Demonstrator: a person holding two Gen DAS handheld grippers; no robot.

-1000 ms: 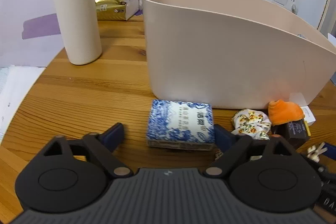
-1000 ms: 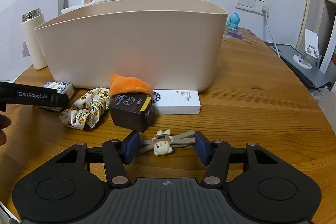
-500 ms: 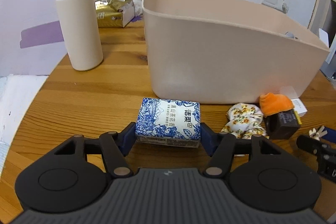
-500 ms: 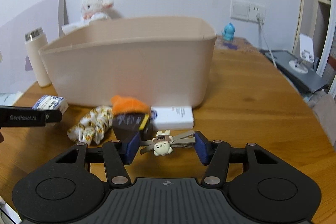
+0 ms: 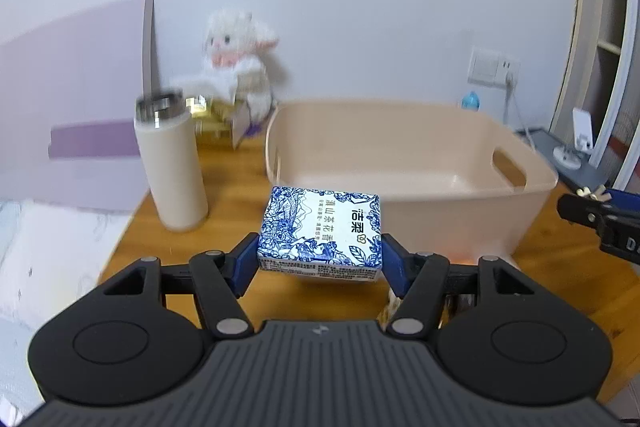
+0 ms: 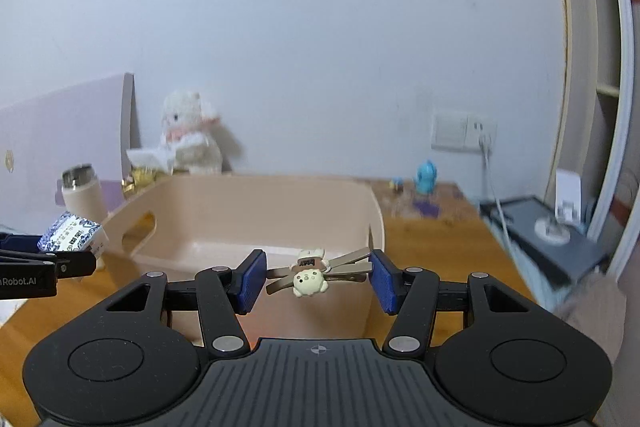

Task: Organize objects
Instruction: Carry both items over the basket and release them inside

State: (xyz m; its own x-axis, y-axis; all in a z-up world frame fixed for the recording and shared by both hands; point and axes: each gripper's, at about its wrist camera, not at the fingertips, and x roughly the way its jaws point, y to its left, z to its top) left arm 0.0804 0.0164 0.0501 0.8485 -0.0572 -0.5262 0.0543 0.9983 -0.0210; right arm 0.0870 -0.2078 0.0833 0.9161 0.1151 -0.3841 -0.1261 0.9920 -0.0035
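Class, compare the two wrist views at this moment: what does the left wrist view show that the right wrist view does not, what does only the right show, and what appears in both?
Only the left wrist view shows the left tongs from behind, shut on the blue-patterned tissue pack.

Only the right wrist view shows the right tongs close up, shut on the hair clips, and the blue figurine.

Both show the beige bin, its visible floor bare, the white flask, the plush lamb and the tissue pack.
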